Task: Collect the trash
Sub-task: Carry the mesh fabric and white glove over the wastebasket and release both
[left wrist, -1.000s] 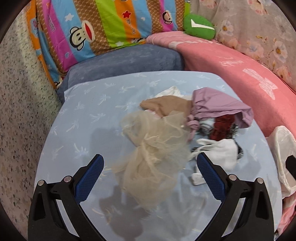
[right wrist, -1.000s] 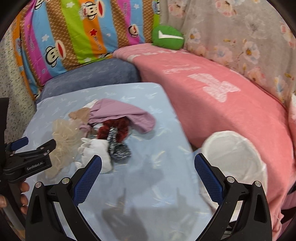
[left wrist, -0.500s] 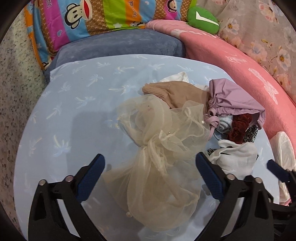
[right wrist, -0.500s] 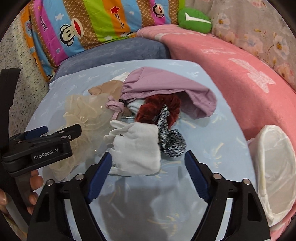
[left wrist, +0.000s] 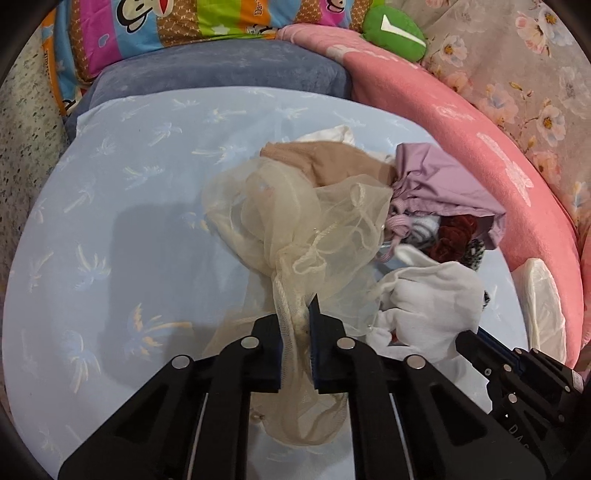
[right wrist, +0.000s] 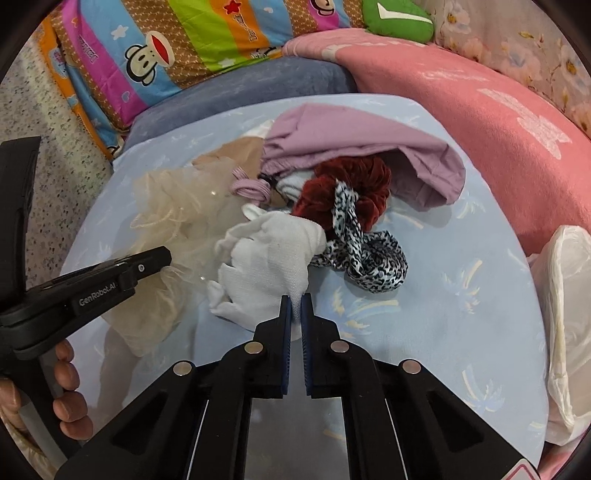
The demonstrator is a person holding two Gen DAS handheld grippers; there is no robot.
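A heap of cloth scraps lies on the light blue sheet (left wrist: 110,229). My left gripper (left wrist: 297,321) is shut on the cream mesh fabric (left wrist: 314,236), its jaws closing tight, with a bunched strand pinched between the pads. My right gripper (right wrist: 295,306) is shut on the near edge of the white cloth (right wrist: 269,254). Behind it lie a dark red scrunchie (right wrist: 351,184), a leopard-print scrunchie (right wrist: 369,258) and a purple cloth (right wrist: 351,144). A tan cloth (left wrist: 325,162) sits behind the mesh. In the right wrist view the left gripper (right wrist: 162,258) reaches in from the left.
A white plastic bag (right wrist: 569,314) stands open at the sheet's right edge, against the pink blanket (right wrist: 480,92). A striped cartoon pillow (right wrist: 184,48) and a green cushion (left wrist: 391,29) lie at the back. A person's hand (right wrist: 66,373) grips the left tool's handle.
Both grippers came down and forward onto the heap and went from wide open to shut, the left on the cream mesh, the right on the white cloth.
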